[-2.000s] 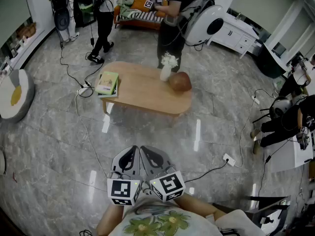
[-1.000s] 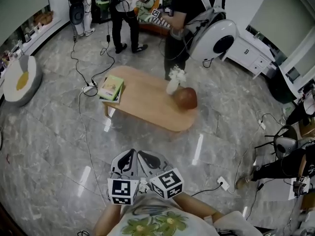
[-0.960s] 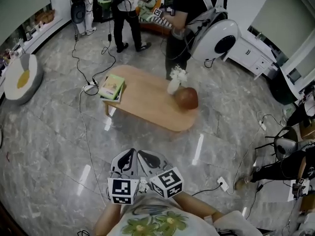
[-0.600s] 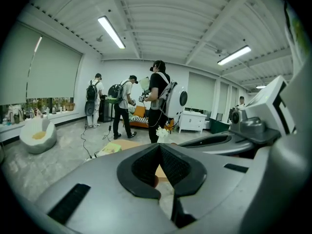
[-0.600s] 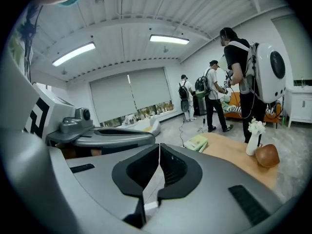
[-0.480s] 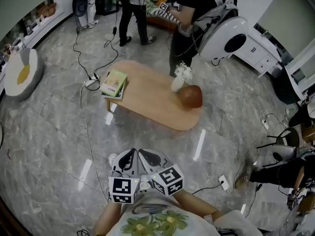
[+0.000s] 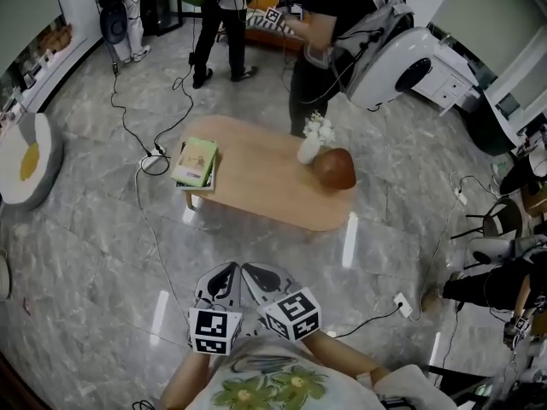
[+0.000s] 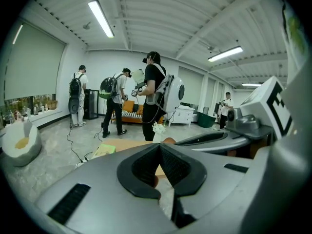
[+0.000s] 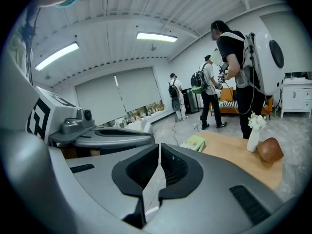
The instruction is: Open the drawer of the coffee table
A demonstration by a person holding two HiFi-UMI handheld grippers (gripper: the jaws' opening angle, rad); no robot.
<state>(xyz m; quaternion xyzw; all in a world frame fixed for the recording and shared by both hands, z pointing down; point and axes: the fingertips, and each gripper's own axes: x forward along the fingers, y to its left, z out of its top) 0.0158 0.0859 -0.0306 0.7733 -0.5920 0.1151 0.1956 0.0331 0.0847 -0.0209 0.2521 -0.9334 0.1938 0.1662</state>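
Note:
The wooden coffee table stands on the grey marble floor ahead of me; its drawer is not visible from above. On its top lie a green book, a white vase with flowers and a brown round object. My left gripper and right gripper are held side by side close to my body, well short of the table, both shut and empty. The table shows beyond the shut jaws in the left gripper view, and the table lies to the right in the right gripper view.
A person with a white backpack unit stands just behind the table; others stand farther back by an orange sofa. Cables run across the floor left of the table, a power strip lies right. A round cushion sits far left.
The view has shifted as I moved toward the table; it sits slightly nearer and more centred. Both grippers stay shut, side by side. The people behind have shifted a little.

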